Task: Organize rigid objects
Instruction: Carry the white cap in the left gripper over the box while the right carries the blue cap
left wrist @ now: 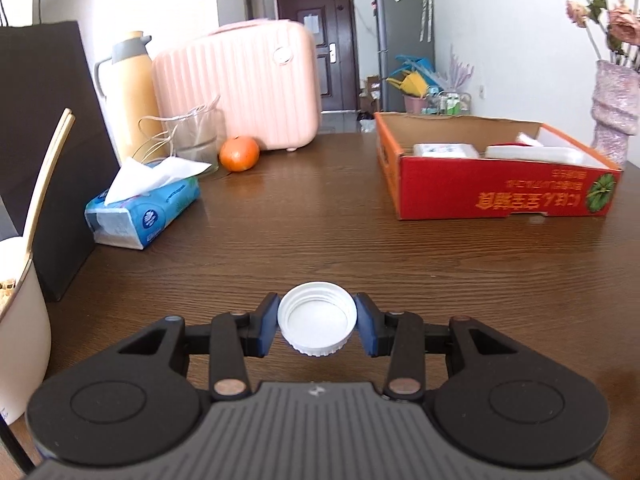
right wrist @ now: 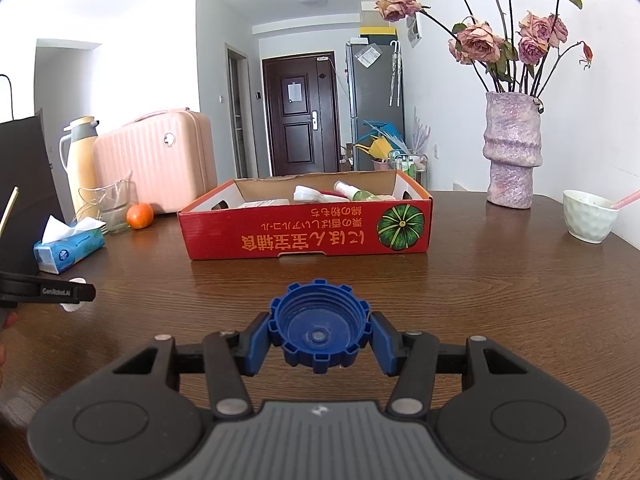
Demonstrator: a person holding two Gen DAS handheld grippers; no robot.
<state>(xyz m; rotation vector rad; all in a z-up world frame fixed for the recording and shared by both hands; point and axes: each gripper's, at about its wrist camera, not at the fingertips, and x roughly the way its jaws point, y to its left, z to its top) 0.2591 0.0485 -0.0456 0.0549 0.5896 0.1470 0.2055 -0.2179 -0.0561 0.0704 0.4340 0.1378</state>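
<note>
Left gripper (left wrist: 317, 325) grips white cap (left wrist: 317, 325) (right gripper (right wrist: 319, 328): blue cap (right wrist: 319, 328))

left gripper (left wrist: 317, 326) clamped, right gripper (right wrist: 320, 330) clamped

We count two caps: one white cap (left wrist: 317, 323) and one blue cap (right wrist: 319, 327). We see one red box (right wrist: 308, 220), one orange (left wrist: 239, 153), one tissue pack (left wrist: 142, 208), one pink suitcase (left wrist: 240, 86), one thermos (left wrist: 130, 88), one vase (right wrist: 512, 148), one bowl (right wrist: 586, 216).
</note>
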